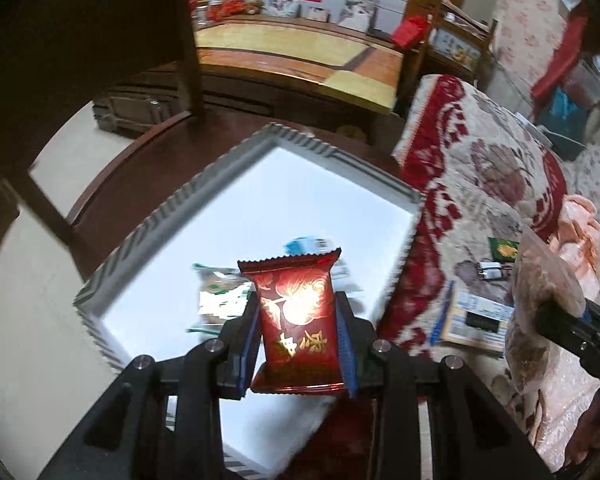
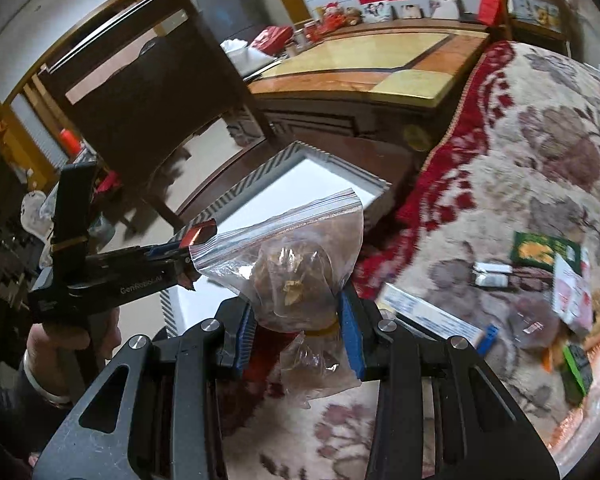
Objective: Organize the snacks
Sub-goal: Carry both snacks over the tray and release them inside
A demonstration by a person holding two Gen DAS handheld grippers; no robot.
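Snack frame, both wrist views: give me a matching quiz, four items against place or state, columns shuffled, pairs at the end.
Column 1:
1. red snack packet
2. clear zip bag
3. white tray
4. green packet

Column 2:
A. lying on the floral blanket
B. clamped in the left hand-held gripper
C. clamped in the right hand-held gripper
D. on the dark wooden seat, a few wrappers inside

Pairs: 1-B, 2-C, 3-D, 4-A
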